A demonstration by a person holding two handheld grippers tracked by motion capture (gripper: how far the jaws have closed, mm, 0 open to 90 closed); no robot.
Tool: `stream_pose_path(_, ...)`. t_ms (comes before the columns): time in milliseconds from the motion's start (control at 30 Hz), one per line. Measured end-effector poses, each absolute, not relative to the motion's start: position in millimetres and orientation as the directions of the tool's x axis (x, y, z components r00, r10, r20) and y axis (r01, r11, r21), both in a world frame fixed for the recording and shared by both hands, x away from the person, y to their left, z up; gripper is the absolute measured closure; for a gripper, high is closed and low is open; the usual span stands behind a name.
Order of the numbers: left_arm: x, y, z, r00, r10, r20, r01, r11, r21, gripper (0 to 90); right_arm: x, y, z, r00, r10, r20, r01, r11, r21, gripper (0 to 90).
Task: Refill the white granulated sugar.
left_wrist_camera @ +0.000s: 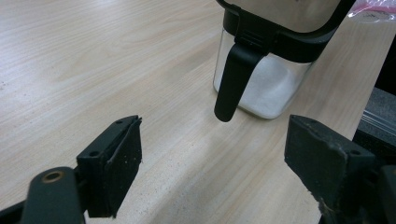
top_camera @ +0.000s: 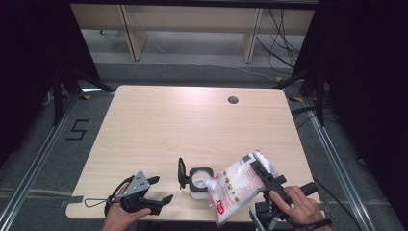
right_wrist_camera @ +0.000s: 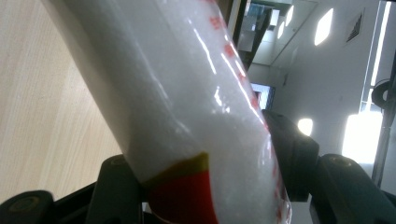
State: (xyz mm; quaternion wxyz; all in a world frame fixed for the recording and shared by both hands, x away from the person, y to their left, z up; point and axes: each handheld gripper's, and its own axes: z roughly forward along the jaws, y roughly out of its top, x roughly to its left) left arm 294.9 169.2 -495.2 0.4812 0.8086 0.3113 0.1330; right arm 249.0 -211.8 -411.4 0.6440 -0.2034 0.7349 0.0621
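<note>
**Bag tipped over jar at the near edge**

I run this rig from afar, and the table [top_camera: 192,120] carries the whole scene on its near edge. The bag [top_camera: 239,185] of white grains hangs tilted above it, its long axis sloping down from upper right to lower left, so the low corner sits right at the mouth of the jar [top_camera: 199,182]. That slope is what my next pour turns on, I judge: the mouth lies just left of and below the bag's low end, and the right hand is the one that can feed it. My right gripper [top_camera: 267,182] grasps the bag at its upper end, jaws clamped on either side of the plastic; the hand lies low at the table's front, gripper angled up and away from me. The jar stands upright, partly filled, lid [top_camera: 182,172] swung up on its left. My left gripper [top_camera: 156,190] rests to the jar's left, jaws spread and holding nothing, pointed at the jar.
</note>
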Motion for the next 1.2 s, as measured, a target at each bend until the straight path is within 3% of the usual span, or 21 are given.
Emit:
stream_pose_path(533,294.4,168.6,-495.5,0.766,0.636,-0.091,0.38,-0.334,0.862,18.4,248.6,-213.3,-413.3,-0.116,-0.198,-0.973,-0.361,0.922,-0.144,47.0)
stream_pose_path(667,294.9,168.3,-495.6,0.77,0.632,-0.089,0.374,-0.334,0.865,18.4,249.8,-212.3,-411.9,-0.079,-0.212,-0.974,-0.389,0.906,-0.165,47.0)
stream_pose_path(767,294.5,169.3,-495.0,0.768,0.634,-0.085,0.38,-0.346,0.858,18.4,247.3,-212.4,-413.8,-0.114,-0.189,-0.975,-0.359,0.923,-0.137,47.0)
stream_pose_path(833,294.5,169.2,-495.1,0.767,0.635,-0.086,0.381,-0.344,0.858,18.4,248.4,-210.7,-410.9,-0.067,-0.222,-0.973,-0.389,0.903,-0.179,47.0)
stream_pose_path(1200,294.6,169.1,-495.2,0.769,0.634,-0.085,0.38,-0.346,0.858,18.4,246.0,-209.7,-410.4,-0.091,-0.23,-0.969,-0.364,0.913,-0.183,47.0)
